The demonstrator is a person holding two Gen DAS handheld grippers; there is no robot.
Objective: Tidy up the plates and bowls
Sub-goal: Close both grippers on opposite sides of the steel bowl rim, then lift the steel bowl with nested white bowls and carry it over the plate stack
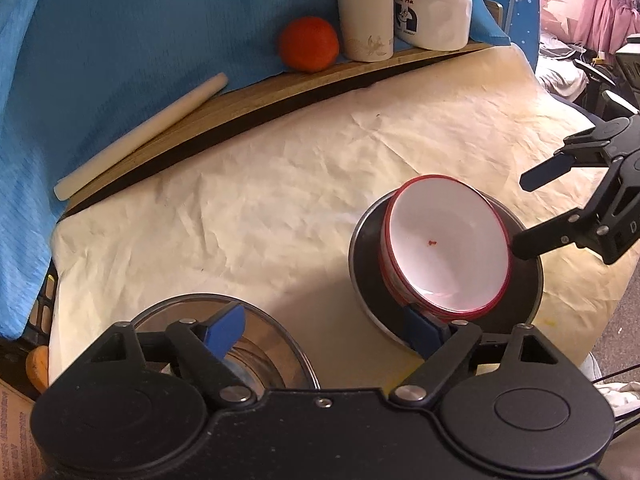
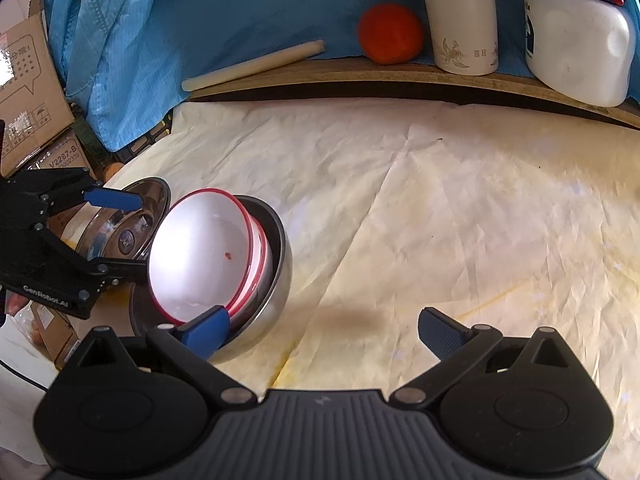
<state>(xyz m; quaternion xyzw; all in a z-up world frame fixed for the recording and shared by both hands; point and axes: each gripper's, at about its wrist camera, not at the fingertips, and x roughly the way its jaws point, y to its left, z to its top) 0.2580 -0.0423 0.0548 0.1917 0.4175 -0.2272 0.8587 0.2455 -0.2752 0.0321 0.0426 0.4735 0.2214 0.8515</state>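
So the red-rimmed white bowls (image 1: 444, 248) are stacked, at least two of them, and sitting tilted inside a dark steel bowl (image 1: 528, 280) on the desk (image 1: 280, 184), which is covered in a wrinkly cream cloth. There's a tiny red speck on the inside of the top bowl.

Just to the left of that stack is a second shiny steel bowl (image 1: 280, 344), empty from what I can see, with a glossy reflective inside.

Left tongs (image 1: 324, 334) are spread wide, nothing pinched. One blue pad hangs over the shiny steel bowl, the other sits right at the near edge of the red-rimmed stack; can't tell if it's actually touching.

Right tongs (image 2: 324, 330) are spread wide too, not pinching anything. Their left blue pad is right up against the near rim of the bowl stack, the other pad is out over bare cloth. From the left wrist view one of their black fingers (image 1: 536, 240) sits at the stack's right rim.

Along the back there's a wooden ledge (image 2: 400, 76) with an orange (image 2: 390, 34), a cream thermos (image 2: 460, 20), a white jug with a blue lid (image 2: 576, 44) and a pale rolling pin (image 2: 252, 66), all in front of blue fabric. Cardboard boxes (image 2: 28, 80) sit off to the left.
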